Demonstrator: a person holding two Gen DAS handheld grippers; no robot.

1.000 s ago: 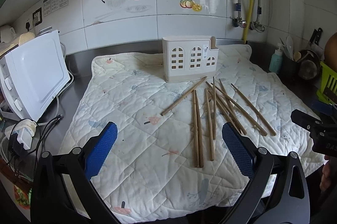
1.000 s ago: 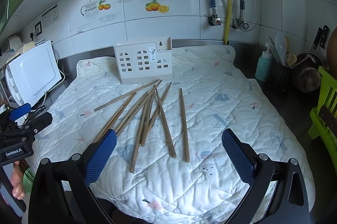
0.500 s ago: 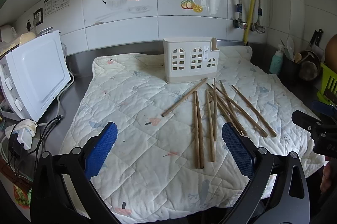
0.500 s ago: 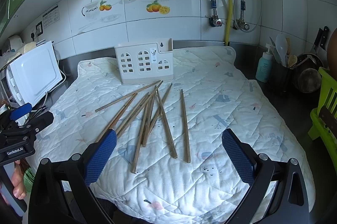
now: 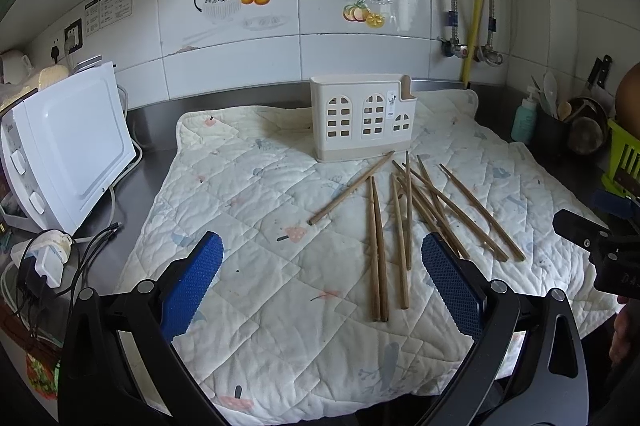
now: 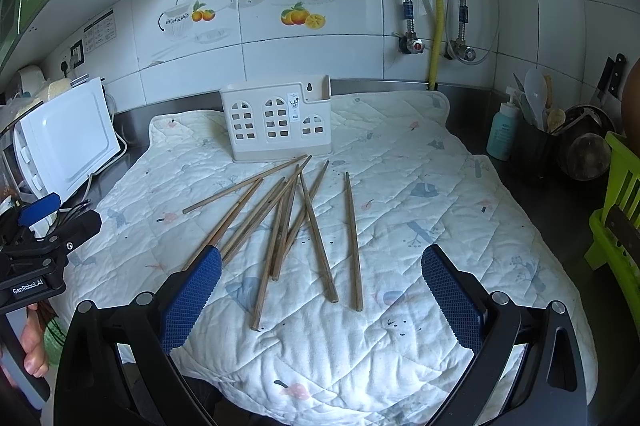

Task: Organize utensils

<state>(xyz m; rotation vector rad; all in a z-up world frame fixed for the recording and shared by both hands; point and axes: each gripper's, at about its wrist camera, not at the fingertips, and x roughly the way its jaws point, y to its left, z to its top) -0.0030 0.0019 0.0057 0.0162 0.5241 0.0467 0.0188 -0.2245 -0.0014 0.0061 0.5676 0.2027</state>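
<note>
While the thin brown wooden chopsticks (image 6: 304, 222) lie scattered mid-frame before the white house-shaped plastic holder (image 6: 276, 120), awaiting sorting, left gripper (image 5: 322, 288) and right gripper (image 6: 320, 296) hover wide apart, empty.

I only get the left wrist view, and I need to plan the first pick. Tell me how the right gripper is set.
Observer: The right gripper is open, with nothing between its blue pads.
Operator: Say what lies ahead of it.
Observer: The chopsticks are fanned out on the quilt. A single chopstick lies apart on the pile's right, and its near end falls within the gripper's open span.
Operator: Describe the holder from that side.
Observer: The holder is upright behind the pile. Its raised back tab has a keyhole slot. The inside is hidden in this view too.
</note>
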